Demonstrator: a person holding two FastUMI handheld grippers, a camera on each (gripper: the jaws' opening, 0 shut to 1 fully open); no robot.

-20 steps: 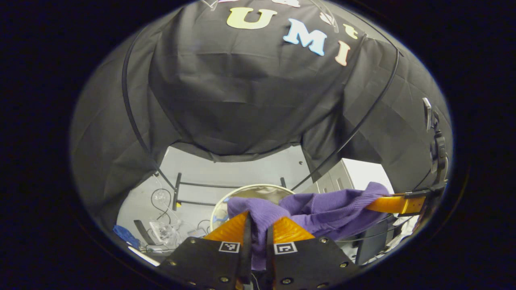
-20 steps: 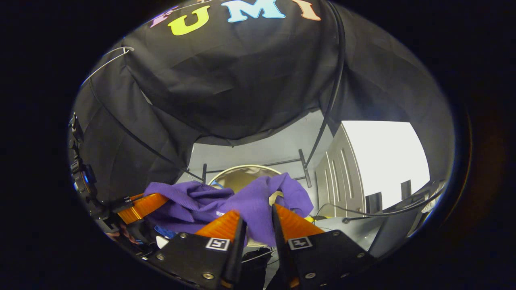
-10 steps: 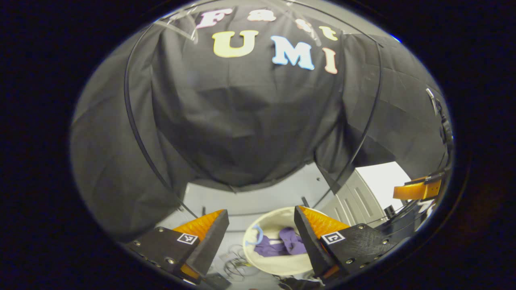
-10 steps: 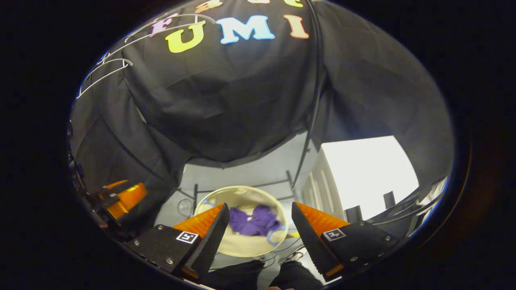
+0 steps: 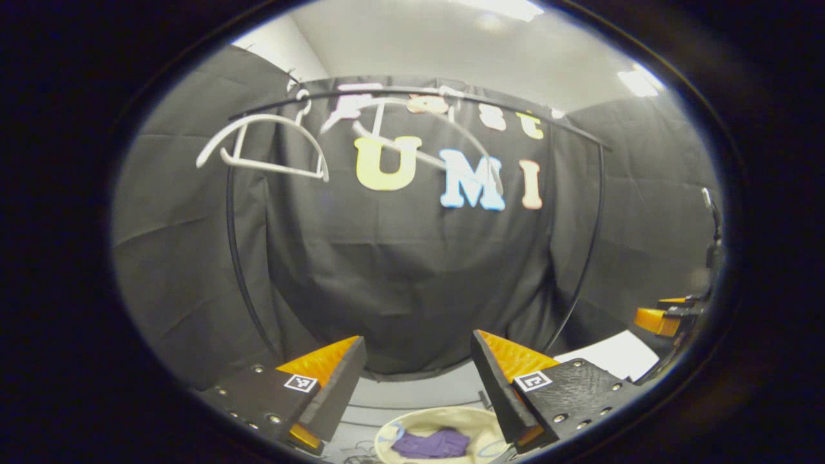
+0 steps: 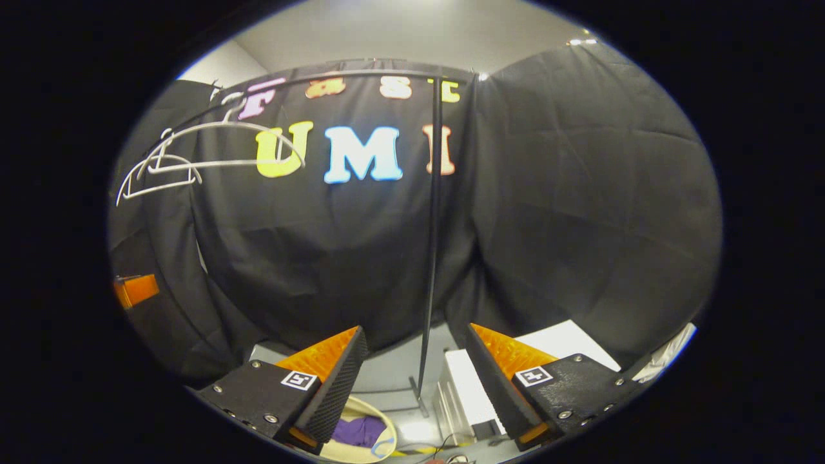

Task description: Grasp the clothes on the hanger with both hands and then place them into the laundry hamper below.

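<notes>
Gaping wide with nothing in them, the left tongs and right tongs sit high above the hamper, where the purple clothes lie. White hangers hang above.

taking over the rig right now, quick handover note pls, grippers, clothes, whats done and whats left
Left gripper: open, holding nothing, raised and facing the booth wall.
Right gripper: open, holding nothing, also raised.
Purple garment: lying inside the laundry hamper on the floor below.
Hangers: two white ones on the rail, both bare.
Done: garment is in the hamper.
Left: no clothes on the hangers, so the job looks finished.
</notes>
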